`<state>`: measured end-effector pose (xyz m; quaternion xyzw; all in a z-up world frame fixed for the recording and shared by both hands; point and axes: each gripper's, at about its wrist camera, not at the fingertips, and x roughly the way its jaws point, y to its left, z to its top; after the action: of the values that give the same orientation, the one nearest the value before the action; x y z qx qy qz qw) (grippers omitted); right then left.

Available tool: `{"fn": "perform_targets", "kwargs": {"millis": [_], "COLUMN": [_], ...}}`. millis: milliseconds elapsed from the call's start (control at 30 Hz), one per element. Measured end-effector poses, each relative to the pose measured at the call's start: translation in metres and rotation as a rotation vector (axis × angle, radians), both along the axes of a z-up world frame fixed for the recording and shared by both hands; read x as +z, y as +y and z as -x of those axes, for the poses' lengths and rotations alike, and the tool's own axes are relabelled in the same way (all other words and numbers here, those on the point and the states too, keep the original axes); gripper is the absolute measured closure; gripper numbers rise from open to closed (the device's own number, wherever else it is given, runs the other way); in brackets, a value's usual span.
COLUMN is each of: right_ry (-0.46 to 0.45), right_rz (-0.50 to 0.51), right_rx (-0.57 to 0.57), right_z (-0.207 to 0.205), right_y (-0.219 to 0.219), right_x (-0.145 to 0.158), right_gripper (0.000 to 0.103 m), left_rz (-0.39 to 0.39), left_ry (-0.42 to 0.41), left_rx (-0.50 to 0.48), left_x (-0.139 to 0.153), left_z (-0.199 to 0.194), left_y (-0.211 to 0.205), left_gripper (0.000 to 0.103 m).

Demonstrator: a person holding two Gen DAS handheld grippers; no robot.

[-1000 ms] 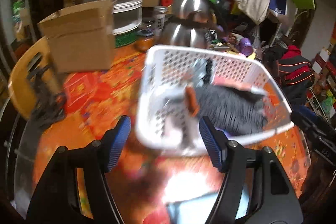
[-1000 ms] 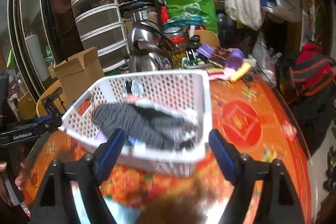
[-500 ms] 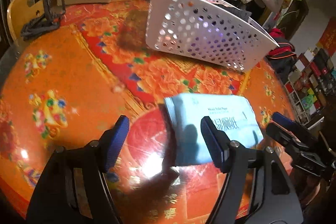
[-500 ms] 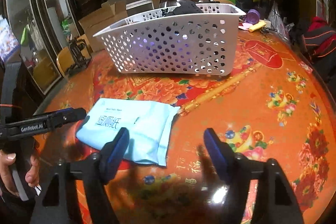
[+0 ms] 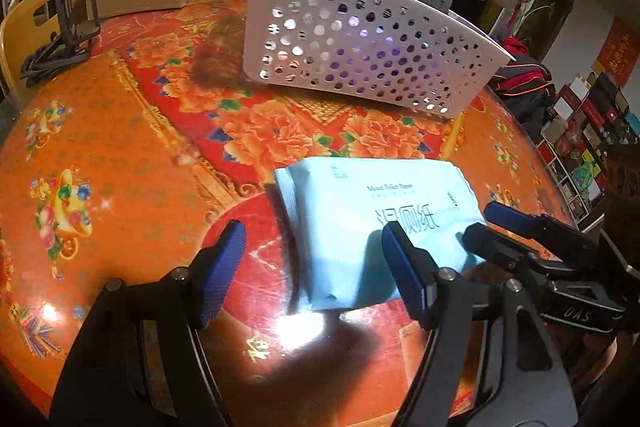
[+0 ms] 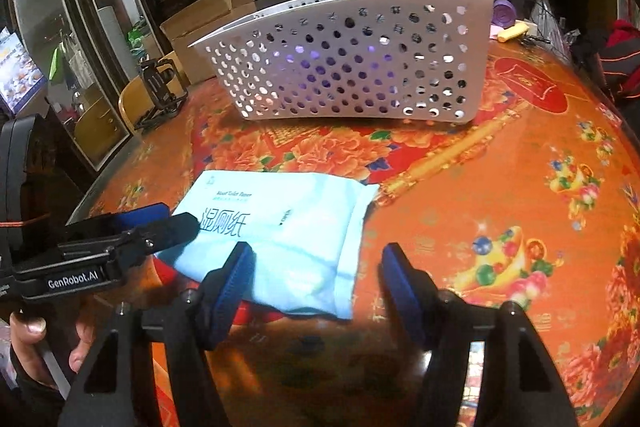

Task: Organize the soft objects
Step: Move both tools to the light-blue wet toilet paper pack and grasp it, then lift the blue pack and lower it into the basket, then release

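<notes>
Both my claws gape wide, left gripper (image 5: 312,259) and right gripper (image 6: 316,275), over the light-blue soft wet-wipe pack (image 5: 372,223) lying flat on the orange floral table (image 5: 120,147), near the white perforated plastic basket (image 5: 360,55).

Over the last second both grippers have dropped from above the white basket (image 5: 372,39) to low over the orange table (image 5: 120,147) — 1 s ago each camera looked down into the basket at the dark cloth inside; now only its perforated side wall shows. The light-blue wipes pack (image 5: 376,227), barely in view then, now fills the foreground. The left gripper (image 5: 312,267) has closed in — its right finger overlaps the pack. The right gripper (image 6: 316,283) has neared the pack's other end.
</notes>
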<state>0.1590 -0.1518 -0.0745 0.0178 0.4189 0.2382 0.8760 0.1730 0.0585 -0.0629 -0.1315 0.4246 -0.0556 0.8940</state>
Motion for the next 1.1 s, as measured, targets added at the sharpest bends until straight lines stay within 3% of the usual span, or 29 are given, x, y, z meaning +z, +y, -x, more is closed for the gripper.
{"fn": "perform_targets", "kwargs": {"millis": [333, 900, 1100], "right_ry": [0.018, 0.039, -0.002], "right_rz": [-0.005, -0.026, 0.003], "right_rx": [0.009, 0.066, 0.079], "right_z": [-0.003, -0.003, 0.005], "right_y": [0.003, 0.01, 0.018], "right_x": [-0.002, -0.004, 0.001], "right_gripper": [0.036, 0.06, 0.075], "left_rz": [0.001, 0.09, 0.068], "left_ry": [-0.006, -0.008, -0.02], "left_rx": [-0.049, -0.104, -0.103], "left_x": [-0.002, -0.007, -0.005], "left_z": [0.002, 0.002, 0.002], "left_y": [-0.017, -0.015, -0.018], "left_gripper": [0.035, 0.052, 0.055]}}
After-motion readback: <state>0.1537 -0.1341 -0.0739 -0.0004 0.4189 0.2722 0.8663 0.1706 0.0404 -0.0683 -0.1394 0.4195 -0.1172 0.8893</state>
